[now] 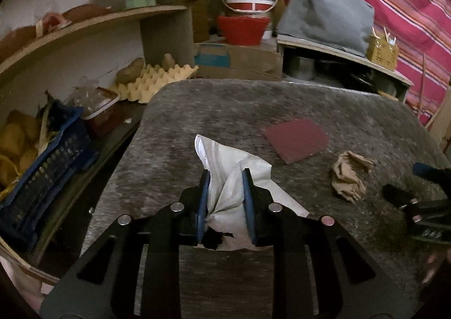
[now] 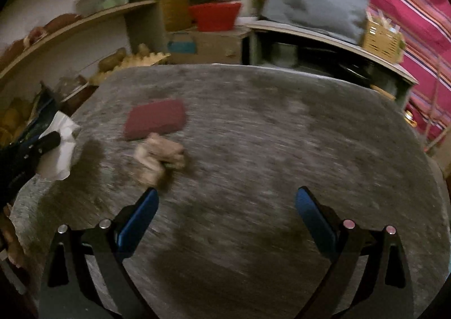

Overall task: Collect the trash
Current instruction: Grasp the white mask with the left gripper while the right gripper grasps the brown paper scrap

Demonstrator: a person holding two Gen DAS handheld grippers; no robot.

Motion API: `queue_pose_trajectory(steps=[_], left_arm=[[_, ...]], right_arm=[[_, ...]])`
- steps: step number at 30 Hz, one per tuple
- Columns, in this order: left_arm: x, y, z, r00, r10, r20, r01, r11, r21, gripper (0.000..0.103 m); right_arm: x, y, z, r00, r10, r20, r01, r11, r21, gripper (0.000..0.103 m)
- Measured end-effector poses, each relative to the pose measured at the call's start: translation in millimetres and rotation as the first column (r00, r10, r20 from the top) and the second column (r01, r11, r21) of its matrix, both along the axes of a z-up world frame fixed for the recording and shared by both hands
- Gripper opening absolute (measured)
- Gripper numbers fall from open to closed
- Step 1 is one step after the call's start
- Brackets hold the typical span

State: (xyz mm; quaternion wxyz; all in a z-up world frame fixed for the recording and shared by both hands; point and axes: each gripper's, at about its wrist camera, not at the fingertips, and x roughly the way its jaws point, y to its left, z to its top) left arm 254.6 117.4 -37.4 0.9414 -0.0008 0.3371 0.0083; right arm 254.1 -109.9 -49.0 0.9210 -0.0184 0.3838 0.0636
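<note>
My right wrist view smeared; crumpled brown paper (image 2: 159, 159) soft-edged. My right gripper (image 1: 422, 200) cut by edge in left view. White mask (image 1: 228, 192) base hidden behind pads.

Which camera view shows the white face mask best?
The left wrist view. There the white face mask fills the centre, pinched between the left gripper pads, with its pleats sharp. The right wrist view shows it only small and blurred at the left edge.

A grey, mottled worktop (image 1: 225, 110) carries a dark red square sheet (image 1: 296, 140) and, just beside it, a crumpled ball of brown paper (image 1: 349, 176).
</note>
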Motion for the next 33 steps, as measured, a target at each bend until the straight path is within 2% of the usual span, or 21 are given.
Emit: queue_pose_trajectory(steps=[7, 9, 11, 12, 14, 15, 17, 25, 33], left_arm=[[11, 18, -5, 1.000, 0.022, -0.017, -0.022, 0.999, -0.041, 0.021], [13, 22, -4, 1.000, 0.025, -0.013, -0.025, 0.999, -0.047, 0.021], [14, 24, -3, 1.000, 0.027, -0.011, -0.027, 0.998, -0.050, 0.021], [15, 25, -3, 1.000, 0.028, -0.010, -0.029, 0.998, -0.050, 0.021], [16, 26, -3, 0.999, 0.034, -0.010, -0.034, 0.998, -0.053, 0.021], [16, 27, -3, 0.999, 0.037, -0.010, -0.038, 0.998, -0.058, 0.022], [16, 28, -1, 0.999, 0.042, -0.008, -0.042, 0.997, -0.070, 0.021], [8, 17, 5, 0.999, 0.031, 0.017, -0.030, 0.998, -0.059, 0.021], [4, 5, 13, 0.999, 0.022, 0.032, -0.020, 0.998, -0.056, 0.022]], right_arm=[[29, 29, -11, 0.999, 0.045, -0.028, -0.046, 0.999, -0.019, 0.094], [33, 34, -16, 0.996, 0.078, -0.048, -0.079, 0.997, -0.009, 0.082], [34, 35, -18, 0.988, 0.138, -0.068, -0.135, 0.990, 0.042, 0.055], [33, 35, -16, 0.986, 0.152, -0.066, -0.148, 0.987, 0.054, 0.050], [28, 33, -12, 0.985, 0.166, -0.054, -0.163, 0.985, 0.057, 0.026], [25, 30, -9, 0.986, 0.162, -0.047, -0.160, 0.986, 0.043, 0.019], [20, 18, -4, 0.988, 0.151, -0.036, -0.149, 0.988, 0.042, 0.016], [5, -53, 12, 1.000, 0.021, -0.007, -0.020, 0.999, 0.035, 0.016], [-12, -100, 28, 0.999, -0.046, 0.023, 0.045, 0.998, 0.037, 0.016]])
